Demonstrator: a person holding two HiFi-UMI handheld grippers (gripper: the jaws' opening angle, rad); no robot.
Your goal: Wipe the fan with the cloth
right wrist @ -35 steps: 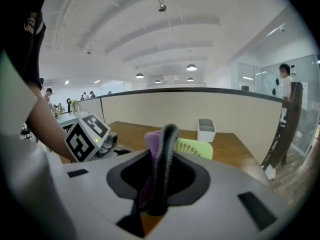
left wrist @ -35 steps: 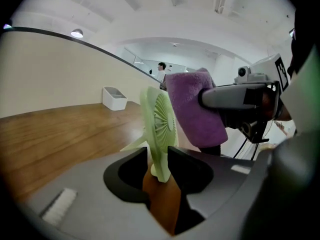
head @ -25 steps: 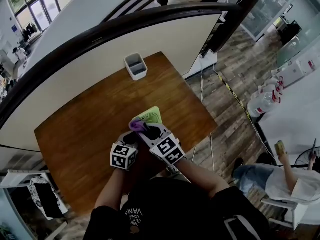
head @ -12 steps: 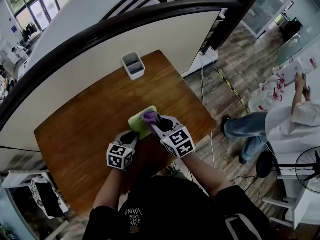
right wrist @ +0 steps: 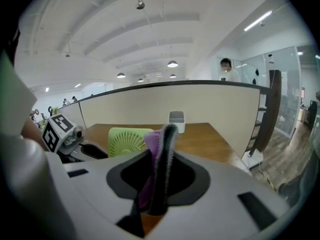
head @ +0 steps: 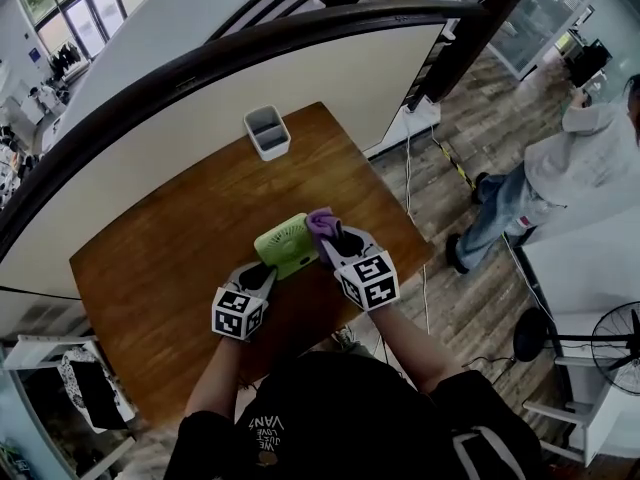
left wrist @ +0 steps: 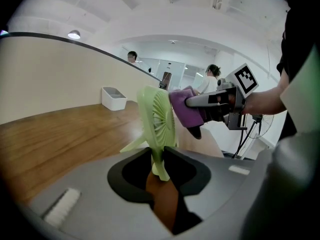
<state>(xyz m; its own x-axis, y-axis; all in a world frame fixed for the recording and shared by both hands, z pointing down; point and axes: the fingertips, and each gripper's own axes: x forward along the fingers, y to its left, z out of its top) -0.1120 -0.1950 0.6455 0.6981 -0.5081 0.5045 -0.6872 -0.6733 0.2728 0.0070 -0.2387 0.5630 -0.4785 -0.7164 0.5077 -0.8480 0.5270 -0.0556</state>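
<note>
A small light-green fan (head: 285,245) stands over the brown wooden table (head: 150,268). My left gripper (head: 264,272) is shut on the fan's stem (left wrist: 159,169) from the near side; its jaws are opening slightly while the pads still press on the stem. The round grille (left wrist: 160,118) rises just beyond those jaws. My right gripper (head: 331,232) is shut on a folded purple cloth (head: 320,220) and holds it at the fan's right edge. The cloth (right wrist: 151,151) is pinched between its dark pads, with the fan (right wrist: 127,141) to their left.
A white rectangular bin (head: 268,131) stands at the table's far edge. A curved cream partition with a dark rail (head: 250,48) runs behind the table. A person (head: 560,168) walks on the plank floor at the right, near a pedestal fan (head: 612,343).
My right gripper has carried the purple cloth rightward across the fan's face to its right edge, uncovering the grille. The left gripper has kept its hold in place.
</note>
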